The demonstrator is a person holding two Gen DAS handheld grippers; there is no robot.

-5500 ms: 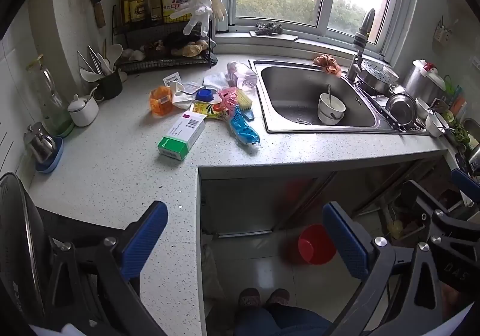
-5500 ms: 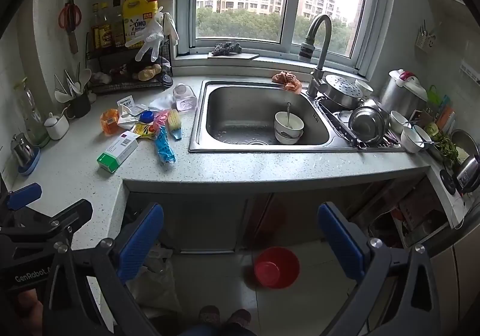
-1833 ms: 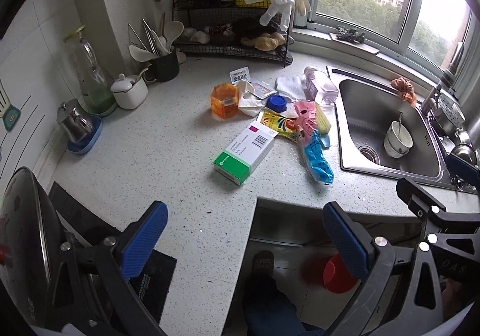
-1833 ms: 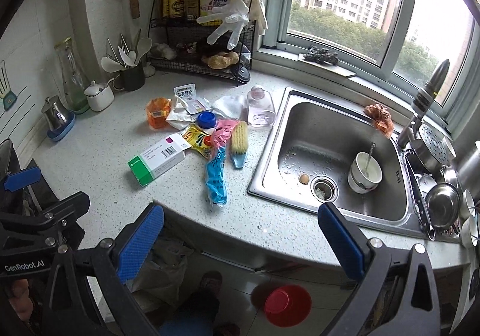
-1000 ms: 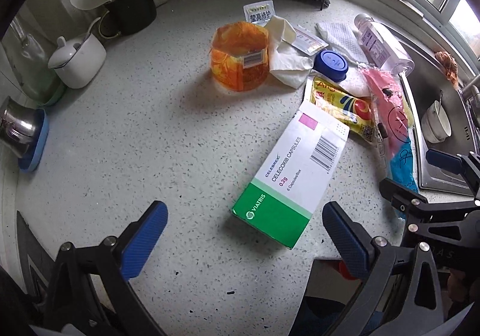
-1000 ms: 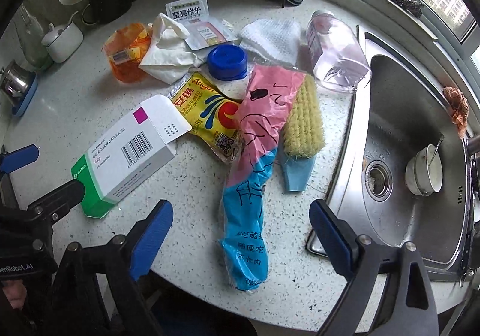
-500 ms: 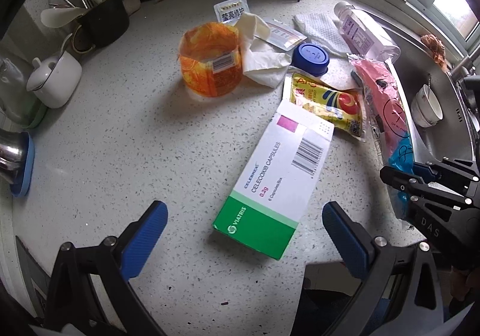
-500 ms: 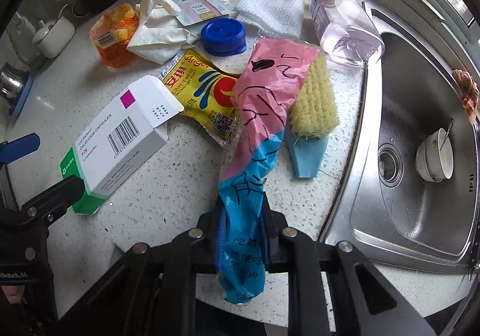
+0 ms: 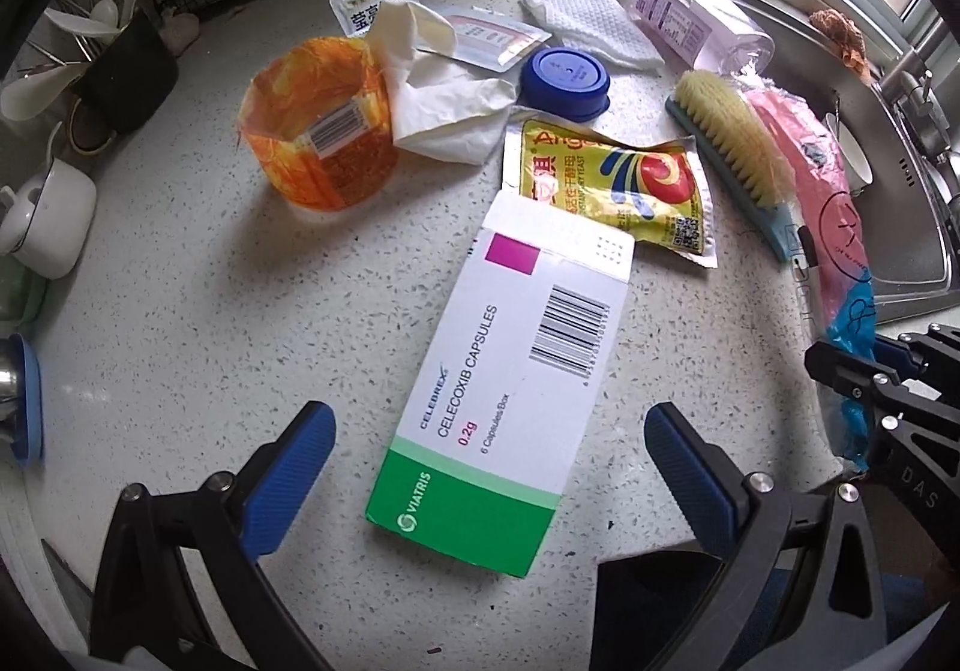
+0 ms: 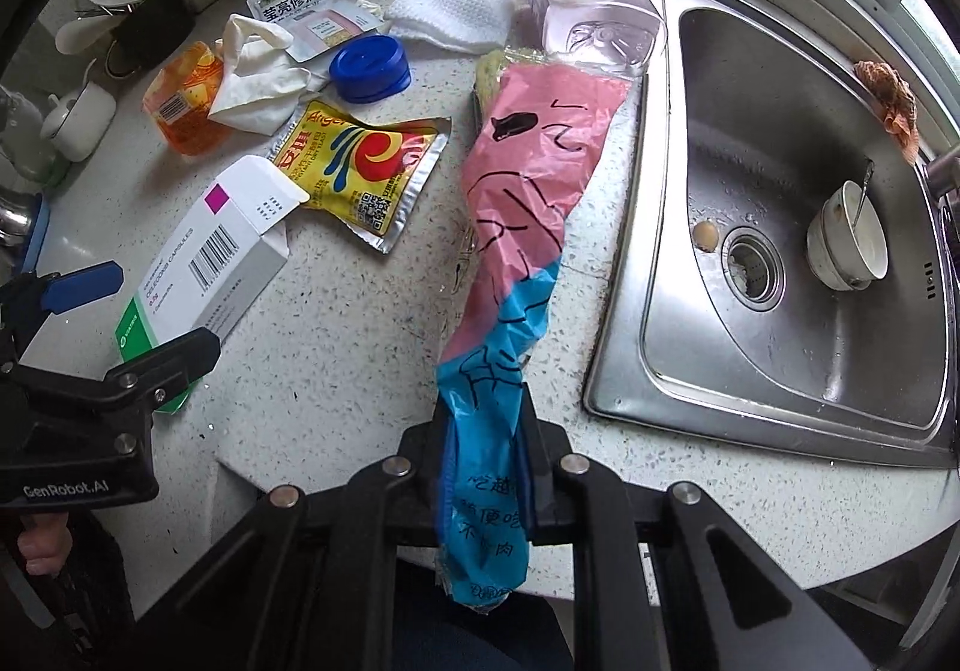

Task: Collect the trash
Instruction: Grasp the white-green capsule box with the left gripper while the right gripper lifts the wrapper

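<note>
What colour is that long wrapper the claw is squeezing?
The wrapper is pink on top, blue below, with black scribbles; right wrist view shows it best.

The bench [image 9: 180, 311] is speckled, polished stone. The medicine box [image 9: 504, 395] is smooth matt cardboard, the yeast sachet [image 9: 612, 179] at its 1 o'clock glossy foil. The pink-and-blue bag [image 10: 516, 227] is thin, crinkled plastic; the sink [image 10: 798, 347] brushed steel.

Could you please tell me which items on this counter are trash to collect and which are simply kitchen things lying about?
Likely trash:
- pink and blue wrapper, clamped in the right tongs
- capsule box, between the open left tongs
- yellow sachet
- crumpled tissue
- orange wrapper

Lying about:
- scrub brush
- bowl in the sink
- white pot
</note>
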